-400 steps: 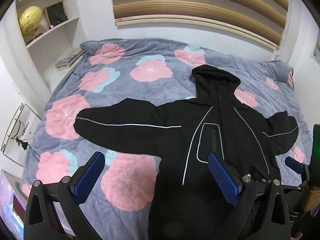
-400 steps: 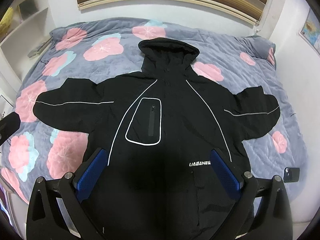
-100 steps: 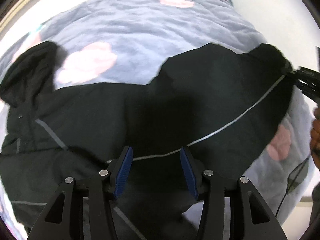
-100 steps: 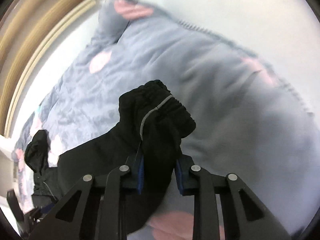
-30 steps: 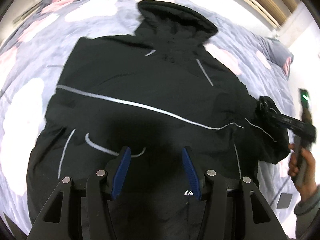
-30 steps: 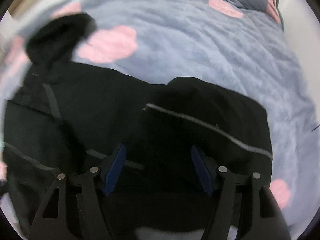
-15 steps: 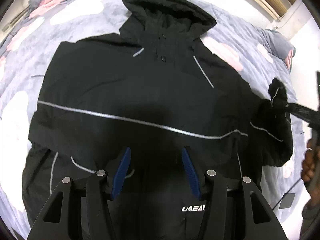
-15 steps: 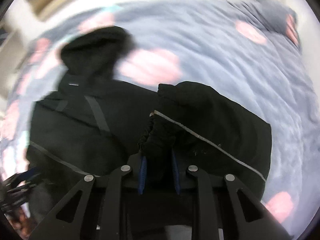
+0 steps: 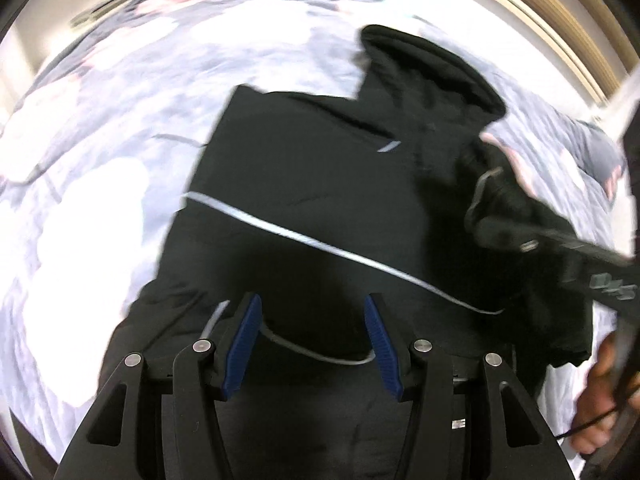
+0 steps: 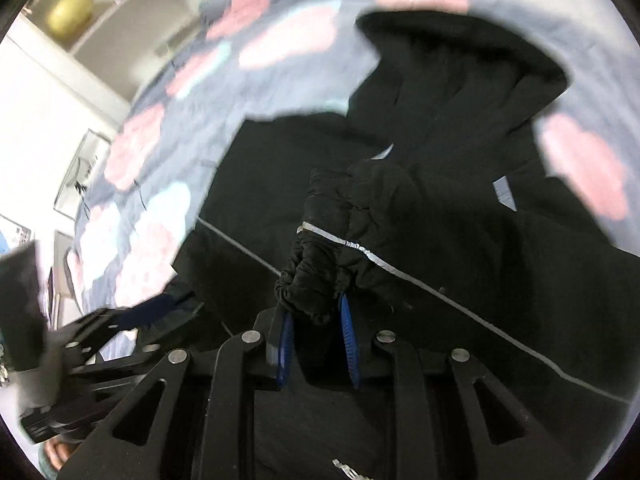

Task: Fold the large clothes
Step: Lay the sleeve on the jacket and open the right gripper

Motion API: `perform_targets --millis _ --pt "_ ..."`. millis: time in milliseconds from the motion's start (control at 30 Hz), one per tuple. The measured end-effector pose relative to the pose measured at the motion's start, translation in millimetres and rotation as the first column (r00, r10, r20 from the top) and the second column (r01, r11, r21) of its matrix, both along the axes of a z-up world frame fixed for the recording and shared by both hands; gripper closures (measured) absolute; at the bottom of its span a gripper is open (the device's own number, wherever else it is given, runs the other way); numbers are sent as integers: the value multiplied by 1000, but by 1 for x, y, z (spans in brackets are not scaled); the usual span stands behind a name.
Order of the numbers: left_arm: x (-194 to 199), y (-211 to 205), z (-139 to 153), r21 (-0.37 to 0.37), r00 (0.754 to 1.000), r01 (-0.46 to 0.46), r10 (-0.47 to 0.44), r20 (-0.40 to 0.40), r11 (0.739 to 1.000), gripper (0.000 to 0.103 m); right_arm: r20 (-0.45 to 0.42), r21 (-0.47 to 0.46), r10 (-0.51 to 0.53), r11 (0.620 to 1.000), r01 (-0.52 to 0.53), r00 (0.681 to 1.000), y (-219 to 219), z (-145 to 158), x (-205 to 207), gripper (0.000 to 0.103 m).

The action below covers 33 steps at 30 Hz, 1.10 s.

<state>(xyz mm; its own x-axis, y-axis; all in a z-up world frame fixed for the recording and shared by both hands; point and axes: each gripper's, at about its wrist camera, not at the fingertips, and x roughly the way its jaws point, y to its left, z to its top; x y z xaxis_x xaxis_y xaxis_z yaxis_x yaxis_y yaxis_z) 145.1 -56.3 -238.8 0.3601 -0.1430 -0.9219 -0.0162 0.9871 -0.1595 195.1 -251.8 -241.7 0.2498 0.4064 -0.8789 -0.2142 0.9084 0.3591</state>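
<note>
A black hooded jacket [image 9: 320, 184] lies front up on a floral bed cover [image 9: 100, 160], its hood [image 10: 460, 80] at the far end. One sleeve lies folded across the chest, its silver stripe running over the body. My right gripper [image 10: 316, 320] is shut on the other sleeve's gathered cuff [image 10: 328, 240] and holds it above the jacket's chest. In the left wrist view that cuff [image 9: 492, 196] hangs at the right with the right gripper [image 9: 496, 232] behind it. My left gripper [image 9: 312, 336] hovers open over the jacket's lower front with nothing between its blue pads. It also shows blurred in the right wrist view, left gripper [image 10: 132, 316].
The grey cover with pink flowers spreads to the left and beyond the hood. A white shelf with a gold globe [image 10: 68, 10] stands past the bed's far left corner. A striped blind [image 9: 540, 20] is behind the bed. A person's hand [image 9: 600, 392] holds the right gripper.
My right gripper has shut on the sleeve cuff and carried it inward from the jacket's outer edge over the chest. The left gripper has shifted sideways over the jacket, still open.
</note>
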Motion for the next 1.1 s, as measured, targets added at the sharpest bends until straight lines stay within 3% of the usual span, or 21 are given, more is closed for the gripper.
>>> perform_targets --millis 133,267,300,367,500,567,700,900,1000,1100 --pt "-5 19 -8 4 999 -43 43 -21 999 48 -92 -37 7 999 -11 996 13 -51 12 74" --pt "-4 24 -17 3 998 -50 50 -38 999 48 -130 -2 -5 1000 4 992 14 -67 14 66" --pt "-3 24 -17 2 998 -47 47 -39 999 48 -142 23 -9 1000 13 990 10 -66 15 64" --pt "1 21 -19 -4 999 -36 36 -39 999 48 -165 65 -19 997 31 986 4 -59 16 48" --pt "11 12 -15 -43 999 -3 1 -33 999 48 -128 101 -23 994 36 992 -26 -23 0 42" --pt "21 1 -13 -84 999 38 -40 -31 996 48 -88 96 -44 994 52 995 -46 0 -12 32" --pt "48 -23 -19 -191 989 134 -144 -38 972 48 -46 52 -143 988 146 989 -97 23 -35 30" --pt "81 -45 -43 -358 982 117 -161 -95 926 47 -93 29 -309 950 312 947 -172 20 -67 29" --pt "90 -63 -57 -361 968 150 -212 -137 921 45 -109 6 -335 941 338 936 -187 13 -75 29" --pt "93 -81 -74 -256 955 179 -231 -187 950 47 -113 4 -338 940 341 934 -192 9 -81 29"
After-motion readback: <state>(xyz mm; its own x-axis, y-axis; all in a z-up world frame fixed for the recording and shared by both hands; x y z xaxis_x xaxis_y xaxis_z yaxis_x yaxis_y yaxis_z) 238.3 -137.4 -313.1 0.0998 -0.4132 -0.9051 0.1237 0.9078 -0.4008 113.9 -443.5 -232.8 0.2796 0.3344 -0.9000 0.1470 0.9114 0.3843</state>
